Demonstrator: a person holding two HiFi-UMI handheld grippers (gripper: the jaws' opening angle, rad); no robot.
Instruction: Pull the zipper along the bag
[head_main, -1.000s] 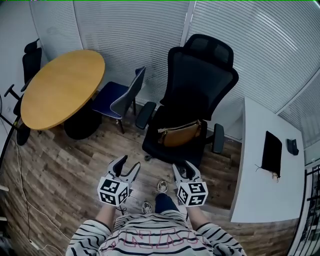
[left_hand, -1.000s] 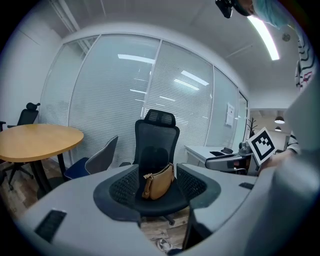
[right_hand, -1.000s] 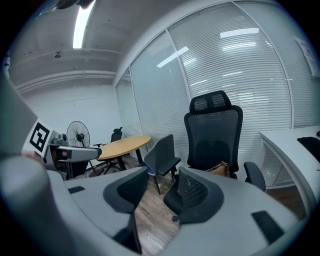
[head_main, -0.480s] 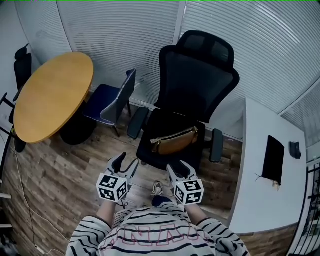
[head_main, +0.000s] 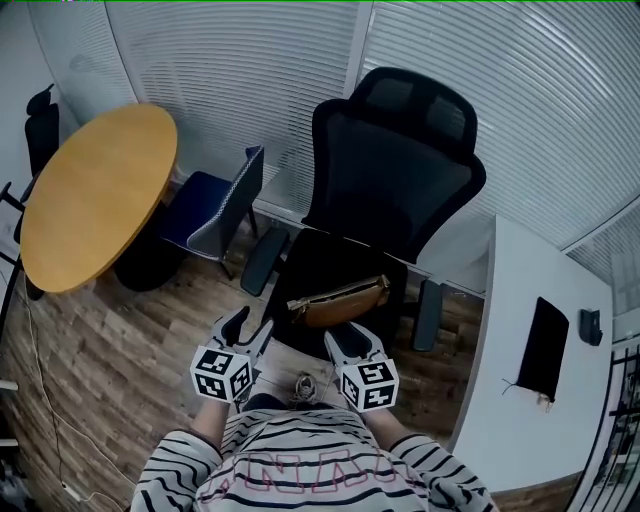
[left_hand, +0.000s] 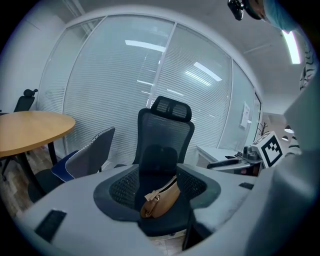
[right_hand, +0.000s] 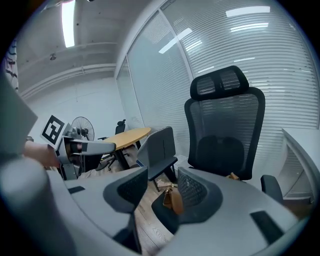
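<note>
A tan leather bag (head_main: 338, 301) with a strap lies on the seat of a black mesh office chair (head_main: 395, 160). In the head view both grippers hang just short of the seat's front edge. The left gripper (head_main: 249, 331) is before the bag's left end, the right gripper (head_main: 350, 339) before its middle. Both stand open with nothing between the fingers. The left gripper (left_hand: 157, 185) view frames the bag (left_hand: 160, 199) through its open jaws, some way off. In the right gripper (right_hand: 162, 189) view only one end of the bag (right_hand: 173, 199) shows. I cannot make out the zipper.
A round wooden table (head_main: 95, 195) stands at the left, with a blue-grey chair (head_main: 215, 205) next to it. A white desk (head_main: 520, 400) at the right carries a flat black item (head_main: 545, 345). Blind-covered glass walls close off the back. The person's shoe (head_main: 303, 385) rests on the wood floor.
The person has stepped toward the black chair, so the chair and bag now lie closer to both grippers. Both grippers stayed open and side by side.
</note>
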